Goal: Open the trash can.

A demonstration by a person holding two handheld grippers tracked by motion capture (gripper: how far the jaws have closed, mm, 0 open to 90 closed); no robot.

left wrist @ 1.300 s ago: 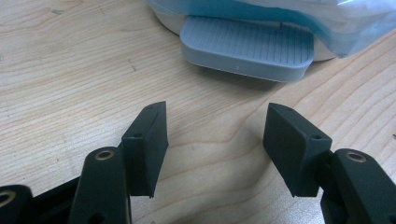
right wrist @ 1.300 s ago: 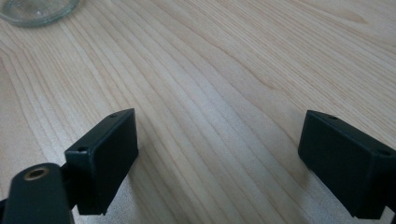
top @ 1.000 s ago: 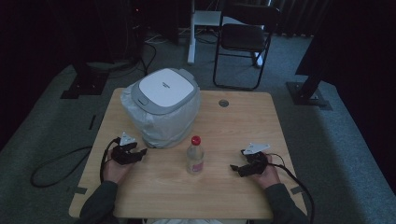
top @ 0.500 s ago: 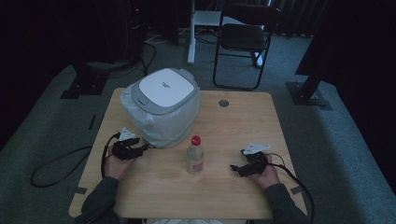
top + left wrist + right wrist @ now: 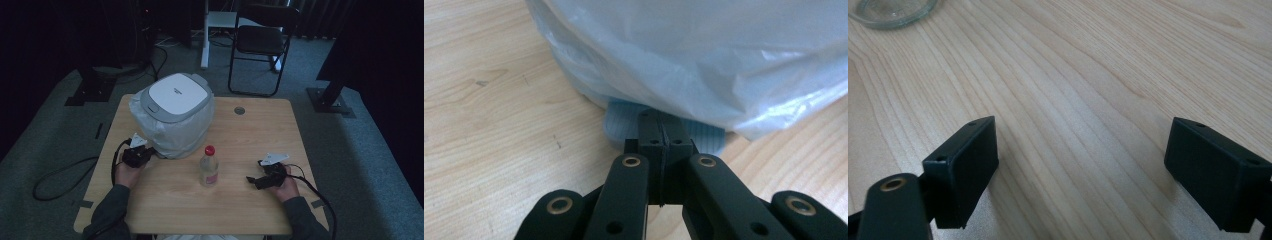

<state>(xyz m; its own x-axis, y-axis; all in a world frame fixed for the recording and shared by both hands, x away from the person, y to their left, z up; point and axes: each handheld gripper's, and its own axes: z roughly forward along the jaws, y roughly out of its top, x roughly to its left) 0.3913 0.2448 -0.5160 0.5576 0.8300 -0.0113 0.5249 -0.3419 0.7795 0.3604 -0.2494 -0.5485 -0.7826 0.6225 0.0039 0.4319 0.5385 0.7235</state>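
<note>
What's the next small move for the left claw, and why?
Probably a gentle pull of the plastic bag away from the rice cooker: the left claw looks shut right at the bag's bottom edge on the table, though whether film is pinched is unclear. The right claw rests open.

Pale wood-grain table point(image 5: 250, 130). Left of the bottle point(image 5: 209, 167), which is clear with a red cap and pinkish label, stands a white, grey-rimmed cooker point(image 5: 175, 97) in a translucent whitish bag point(image 5: 704, 55). Black left gripper point(image 5: 663, 131); black right gripper point(image 5: 1080, 172). Behind the bottle: black chair point(image 5: 262, 40).
</note>
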